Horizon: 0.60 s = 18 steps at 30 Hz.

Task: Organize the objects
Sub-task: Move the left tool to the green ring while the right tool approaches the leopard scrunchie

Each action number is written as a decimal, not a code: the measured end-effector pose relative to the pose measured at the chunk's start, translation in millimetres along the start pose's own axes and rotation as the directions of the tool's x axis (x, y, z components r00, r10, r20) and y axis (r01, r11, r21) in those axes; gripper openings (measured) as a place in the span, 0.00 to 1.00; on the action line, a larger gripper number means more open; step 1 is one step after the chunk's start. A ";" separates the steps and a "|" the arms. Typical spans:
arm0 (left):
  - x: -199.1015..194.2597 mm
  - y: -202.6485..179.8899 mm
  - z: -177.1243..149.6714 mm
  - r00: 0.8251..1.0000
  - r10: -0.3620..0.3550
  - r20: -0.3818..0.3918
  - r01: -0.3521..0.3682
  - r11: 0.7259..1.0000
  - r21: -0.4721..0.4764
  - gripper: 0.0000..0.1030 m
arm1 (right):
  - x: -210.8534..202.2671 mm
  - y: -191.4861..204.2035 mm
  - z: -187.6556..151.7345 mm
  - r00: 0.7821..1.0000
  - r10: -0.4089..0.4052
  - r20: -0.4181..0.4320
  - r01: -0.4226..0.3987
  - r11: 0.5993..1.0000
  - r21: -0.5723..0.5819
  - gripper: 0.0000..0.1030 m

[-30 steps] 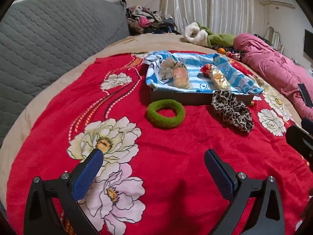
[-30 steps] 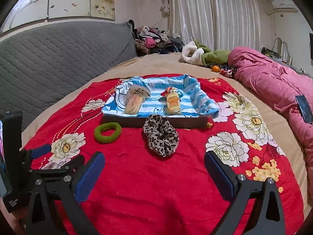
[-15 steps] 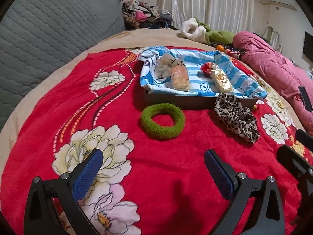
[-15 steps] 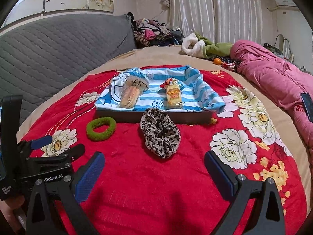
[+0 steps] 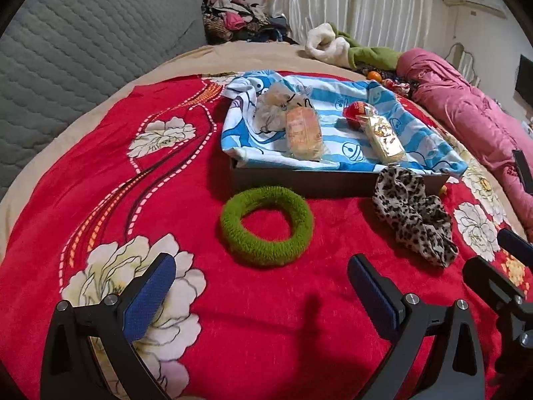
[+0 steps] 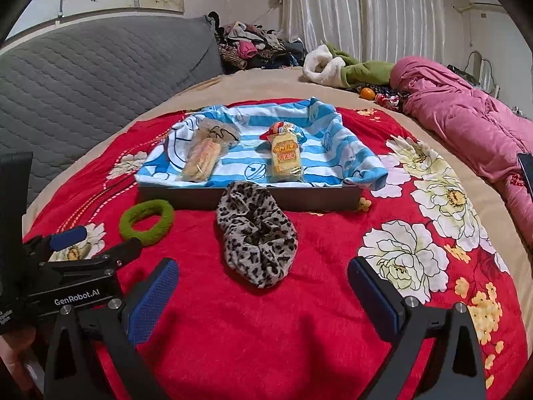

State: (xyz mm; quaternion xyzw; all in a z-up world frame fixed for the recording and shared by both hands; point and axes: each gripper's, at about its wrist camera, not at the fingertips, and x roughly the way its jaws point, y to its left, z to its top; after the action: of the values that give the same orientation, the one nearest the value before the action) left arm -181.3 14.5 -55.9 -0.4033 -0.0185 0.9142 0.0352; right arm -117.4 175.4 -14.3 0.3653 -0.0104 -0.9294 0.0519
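Scrunchies, green (image 5: 266,226) and leopard (image 6: 256,237), lie near the tray (image 6: 250,196); my left gripper (image 5: 261,295) and right gripper (image 6: 263,296) gape empty.

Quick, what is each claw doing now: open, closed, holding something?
Left claw: open, holding nothing, facing the green hair tie.
Right claw: open, holding nothing, facing the leopard scrunchie.

The left black two-finger gripper with blue padded fingertips (image 5: 261,291) hovered low with its jaws spread wide, holding nothing. The right black two-finger gripper with blue padded fingertips (image 6: 263,295) sat just to its right, likewise spread wide and empty.
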 end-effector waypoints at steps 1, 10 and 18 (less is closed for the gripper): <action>2.2 0.0 1.4 1.000 0.001 0.000 -0.001 1.000 0.000 1.00 | 3.7 -1.4 0.7 1.000 -0.006 -0.005 0.006 1.000 0.000 0.99; 17.4 2.4 10.1 1.000 -0.001 -0.007 0.001 1.000 -0.004 1.00 | 22.0 -2.6 3.3 0.999 -0.019 -0.026 0.019 1.000 -0.012 0.99; 24.3 -1.7 11.6 1.000 0.012 -0.009 -0.011 1.000 0.011 1.00 | 29.1 -3.6 2.7 0.999 -0.022 -0.031 0.021 1.000 -0.019 0.99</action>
State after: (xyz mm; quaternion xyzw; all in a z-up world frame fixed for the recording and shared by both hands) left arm -206.0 18.0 -65.8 -0.4072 -0.0108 0.9127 0.0323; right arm -140.7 175.9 -32.2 0.3795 0.0029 -0.9241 0.0456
